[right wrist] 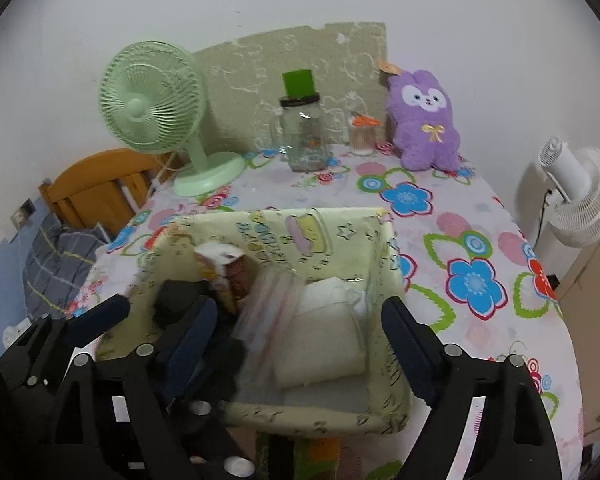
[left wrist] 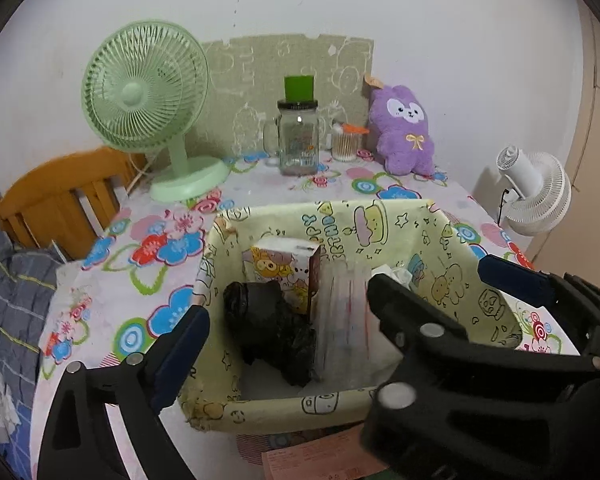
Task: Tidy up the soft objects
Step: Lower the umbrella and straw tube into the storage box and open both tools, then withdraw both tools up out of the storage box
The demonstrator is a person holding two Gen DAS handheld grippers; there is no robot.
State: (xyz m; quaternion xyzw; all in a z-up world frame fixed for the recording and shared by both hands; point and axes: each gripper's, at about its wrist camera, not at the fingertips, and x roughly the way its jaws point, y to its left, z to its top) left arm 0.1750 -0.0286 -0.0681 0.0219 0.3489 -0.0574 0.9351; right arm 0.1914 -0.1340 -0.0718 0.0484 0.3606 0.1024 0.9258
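Soft stuff sits in the yellow cartoon-print fabric bin (left wrist: 452, 240) at the near edge of the table: black crumpled bag (left wrist: 272, 324) on the bin's left side, clear plastic packet (left wrist: 342, 320) leaning upright mid-bin, folded white cloth (right wrist: 320, 340) flat on the bin's right side. A printed carton (left wrist: 284, 268) stands behind the black bag, wedged against the back wall, likely acting as a divider that keeps the packet from slumping.

Clear packet is blurred in the right wrist view, so whether it's settled or mid-fall I can't say.

Left gripper (left wrist: 284, 316) has its jaws wide, straddling the bin's left half, nothing pinched; the black bag lies between them but the pads are off it. Right gripper (right wrist: 300, 324) also wide, spanning the packet and white cloth, with no contact visible. Both point down into the bin. That reads as release done, items dropped where they belong.

Purple plush bunny (left wrist: 404, 136) is propped against the wall at the far edge of the table, well apart from the bin. It looks like the one soft item not yet binned, so probably the next pick.

Rest is clutter to avoid: green desk fan (left wrist: 148, 104) at far left, glass jar (left wrist: 298, 136) with a green lid in the middle, small container of cotton swabs (left wrist: 346, 144) just beside the bunny. White fan (left wrist: 536, 192) stands off the table's right edge.
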